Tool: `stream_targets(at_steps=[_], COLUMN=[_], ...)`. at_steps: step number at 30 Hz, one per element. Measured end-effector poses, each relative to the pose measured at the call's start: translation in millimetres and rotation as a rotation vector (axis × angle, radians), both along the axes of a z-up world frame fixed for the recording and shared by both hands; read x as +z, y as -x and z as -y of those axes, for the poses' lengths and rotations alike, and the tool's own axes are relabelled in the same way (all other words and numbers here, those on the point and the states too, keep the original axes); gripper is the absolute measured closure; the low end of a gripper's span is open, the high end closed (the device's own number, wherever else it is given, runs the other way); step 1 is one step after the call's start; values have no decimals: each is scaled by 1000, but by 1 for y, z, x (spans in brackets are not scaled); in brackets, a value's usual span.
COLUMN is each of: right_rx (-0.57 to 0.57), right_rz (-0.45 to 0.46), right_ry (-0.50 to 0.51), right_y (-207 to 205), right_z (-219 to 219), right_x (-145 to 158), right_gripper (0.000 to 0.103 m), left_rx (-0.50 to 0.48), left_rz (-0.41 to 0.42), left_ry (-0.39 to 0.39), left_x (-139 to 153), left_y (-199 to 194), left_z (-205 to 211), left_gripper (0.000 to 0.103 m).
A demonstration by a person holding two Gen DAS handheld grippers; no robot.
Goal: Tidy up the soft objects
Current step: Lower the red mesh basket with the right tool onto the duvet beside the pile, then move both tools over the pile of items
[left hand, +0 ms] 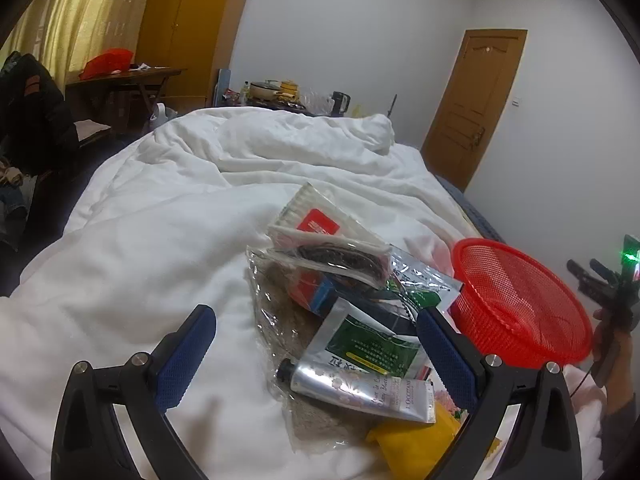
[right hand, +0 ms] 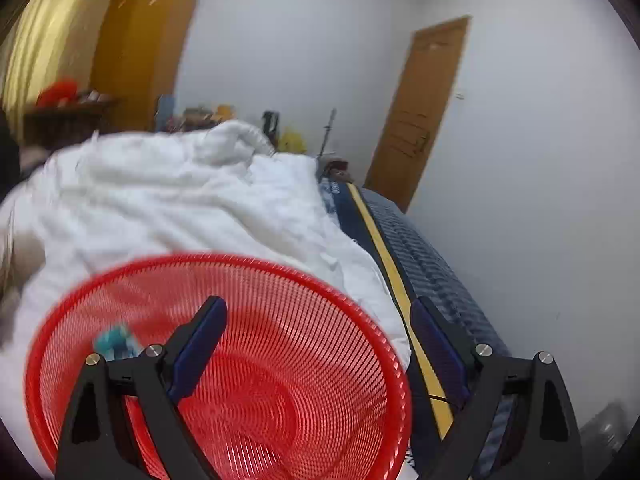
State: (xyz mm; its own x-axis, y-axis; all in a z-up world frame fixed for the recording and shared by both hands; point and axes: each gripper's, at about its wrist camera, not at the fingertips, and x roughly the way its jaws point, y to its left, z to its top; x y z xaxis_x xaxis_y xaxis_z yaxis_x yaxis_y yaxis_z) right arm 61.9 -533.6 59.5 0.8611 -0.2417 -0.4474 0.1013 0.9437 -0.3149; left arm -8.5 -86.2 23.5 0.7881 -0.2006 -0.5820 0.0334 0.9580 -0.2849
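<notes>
A heap of soft packets lies on the white duvet [left hand: 160, 216]: a silver hand-cream tube [left hand: 360, 390], a green and silver sachet [left hand: 370, 344], a yellow pouch [left hand: 416, 436], a clear bag [left hand: 276, 320] and a packet with a red label [left hand: 320, 224]. My left gripper [left hand: 316, 336] hovers open just above the heap, its blue pads on either side of the tube. A red mesh basket [left hand: 520, 300] sits to the right of the heap. My right gripper [right hand: 320, 320] stands open over the basket [right hand: 280, 320], which looks empty; a blurred teal thing [right hand: 116, 340] shows through its mesh.
The bed's right edge shows a blue mattress with a yellow stripe [right hand: 384, 256]. Beyond it are a wooden door [left hand: 476, 104] and white wall. A cluttered low table [left hand: 288, 96] stands past the bed, a wardrobe [left hand: 192, 32] and dark desk [left hand: 124, 80] at the back left.
</notes>
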Motion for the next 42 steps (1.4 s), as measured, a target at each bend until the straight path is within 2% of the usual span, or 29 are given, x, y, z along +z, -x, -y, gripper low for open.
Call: stream_targets(at_steps=[2,7,8,11,15,18,21,24,29,31,33,36,39,42], right_rx=[3,58,57,54,75,56,87,203,452,484,501,478,471,469], right_rz=[-26,-26,-32,-27,-54,-43,5,41,-48,-96,-177,-230,-276,-376], right_ry=[83,210,219,205,60,58,-29,-151,-446,-494,-525,-505,-496,-532], right_y=[1,16,12,-3,-12,-10,8,34,63,64,59,54,55,52], right_z=[-15,-56,-62,-63,-46,-43,-47,-67,-113,-135,-158,-174,-187,-193], right_x=[-5,-2,-5,-20,-42,-45,-17,21,66,70,67,52,18,-21], right_gripper=[11,8,3,2,2,2,2,2,2,2,2,2,2,2], left_rx=[-9,-18,-21,-30,-31,-35,-54,-70,-103,-115,-125,-122,-112,-93], left_rz=[-7,-24,-26,-28,-34,-36,-36,-30,-21,-22,-38,-73,-101,-166], left_ry=[-7,-1,1,7,17,20,17,14,28,54,105,147,161,166], left_x=[-2,-5,-6,-7,-8,-9,-7,-4,6,10,12,13,9,-5], left_y=[-1,-2,-2,-2,-2,-3,-2,2,9,12,14,17,19,16], left_z=[3,3,3,3,1,2,5,7,10,8,2,-4,-4,-2], left_gripper=[2,2,2,2,2,2,2,2,2,2,2,2,2,2])
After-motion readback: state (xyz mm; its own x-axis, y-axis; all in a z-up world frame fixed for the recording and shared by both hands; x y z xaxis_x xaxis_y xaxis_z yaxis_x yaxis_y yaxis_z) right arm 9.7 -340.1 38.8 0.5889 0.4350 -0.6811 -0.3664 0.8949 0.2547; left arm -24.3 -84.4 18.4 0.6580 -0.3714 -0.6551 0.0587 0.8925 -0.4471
